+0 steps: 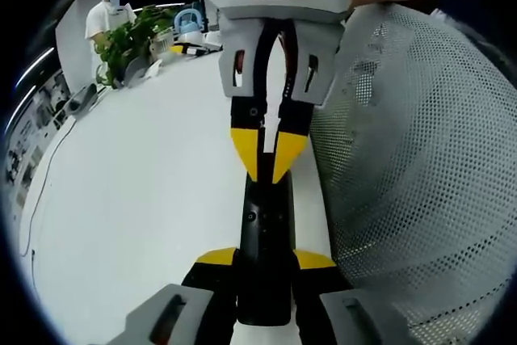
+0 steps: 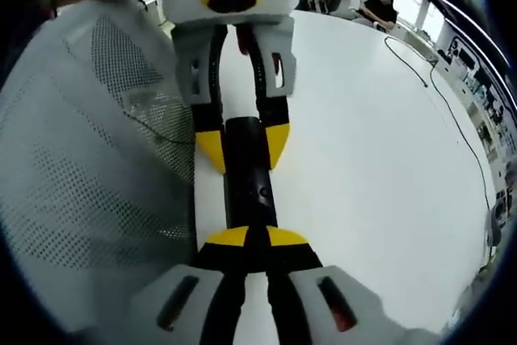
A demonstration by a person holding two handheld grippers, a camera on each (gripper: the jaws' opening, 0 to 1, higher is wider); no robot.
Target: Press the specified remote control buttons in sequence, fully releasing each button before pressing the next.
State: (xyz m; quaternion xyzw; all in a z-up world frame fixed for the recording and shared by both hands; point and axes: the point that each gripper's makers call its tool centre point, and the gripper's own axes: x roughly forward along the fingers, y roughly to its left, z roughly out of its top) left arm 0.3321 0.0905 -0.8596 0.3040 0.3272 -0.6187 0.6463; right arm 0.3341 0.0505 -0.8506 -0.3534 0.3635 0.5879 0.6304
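A long black remote [image 1: 262,224] lies lengthwise over the white table [image 1: 145,199]. My left gripper [image 1: 265,258] is shut on its near end, a yellow-tipped finger on each side. My right gripper [image 1: 266,169] comes down from the top of the left gripper view, jaws together, its yellow tips resting on the remote's upper face. In the right gripper view, my right gripper [image 2: 257,237] stands shut with its tips on the remote [image 2: 246,175]. The left gripper [image 2: 244,145] clamps the far end there. The buttons under the tips are hidden.
A white mesh surface [image 1: 412,159], also seen as the mesh [image 2: 89,159], rises close beside the remote. A potted plant [image 1: 129,42] and a person [image 1: 109,14] are at the table's far end. A thin cable [image 2: 452,119] runs along the table [image 2: 363,159].
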